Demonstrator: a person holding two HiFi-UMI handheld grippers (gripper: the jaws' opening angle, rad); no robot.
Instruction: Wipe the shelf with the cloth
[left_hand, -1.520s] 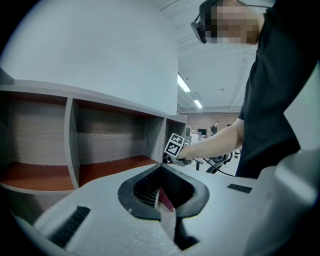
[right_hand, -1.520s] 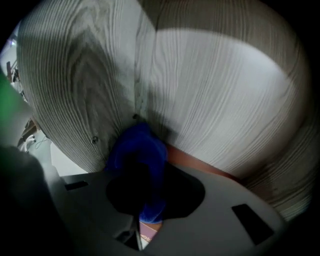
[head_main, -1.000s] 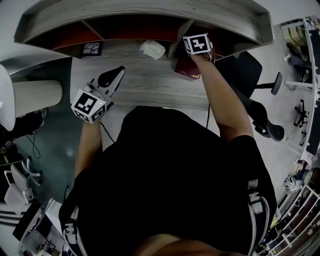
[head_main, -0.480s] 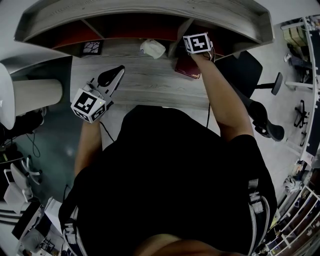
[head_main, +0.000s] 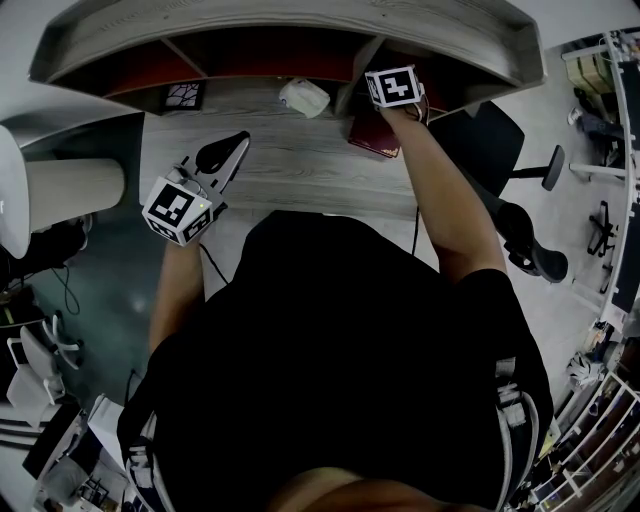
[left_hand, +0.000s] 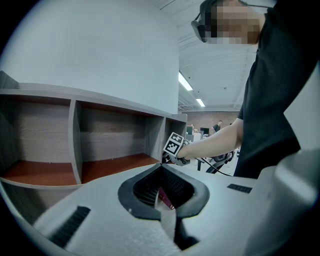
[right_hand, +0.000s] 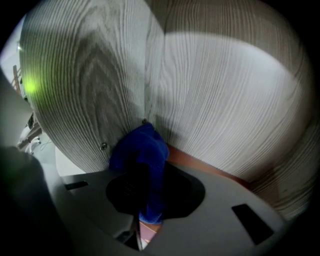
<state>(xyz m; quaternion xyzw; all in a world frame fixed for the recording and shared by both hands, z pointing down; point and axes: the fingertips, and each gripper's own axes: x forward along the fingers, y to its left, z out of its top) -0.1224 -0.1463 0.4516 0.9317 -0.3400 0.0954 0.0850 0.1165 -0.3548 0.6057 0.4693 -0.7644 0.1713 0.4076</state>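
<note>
One shelf (right_hand: 225, 100) compartment is in work: my right gripper (right_hand: 149, 192) clamps the blue cloth (right_hand: 141, 147) against its back corner. My left gripper (left_hand: 161, 170) hangs closed and empty. I judge the other compartments unwiped.

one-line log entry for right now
right gripper: shut on blue cloth, at shelf inner corner | left gripper: shut, empty, over desk edge

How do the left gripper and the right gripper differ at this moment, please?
The left gripper is shut on nothing; the right gripper is shut on the blue cloth. The left gripper hangs over the grey wooden desk, outside the shelf; the right gripper reaches into the grey wooden shelf's right-hand compartment, cloth at an inner corner. Both carry marker cubes.
</note>
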